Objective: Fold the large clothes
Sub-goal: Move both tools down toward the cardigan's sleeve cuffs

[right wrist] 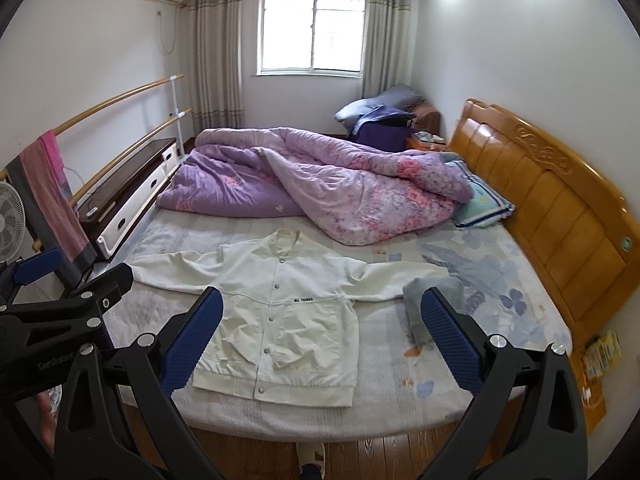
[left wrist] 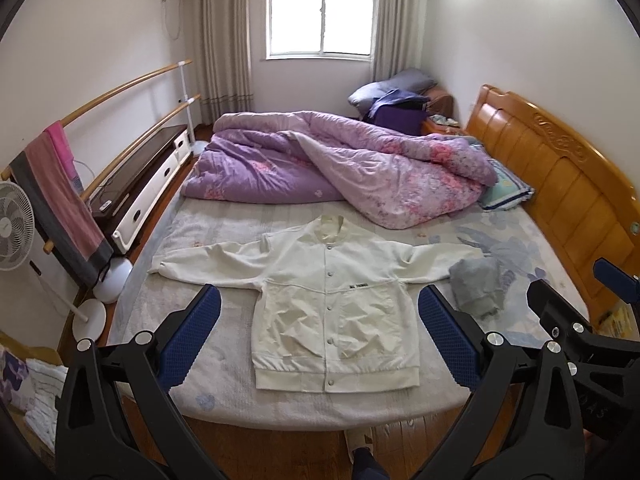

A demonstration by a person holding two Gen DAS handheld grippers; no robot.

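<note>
The jacket (right wrist: 280,312) bears a small black chest label reading "ALL THINGS". The left gripper's (right wrist: 64,320) body shows "SenRobot", partly legible.

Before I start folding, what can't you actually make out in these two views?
- White jacket: the small black chest label is too small to read in the left wrist view.
- Grey garment: partly hidden by the right gripper in the right wrist view.
- Pillow: mostly covered by the purple quilt.
- The jacket's back: hidden, lying face up on the bed.
</note>
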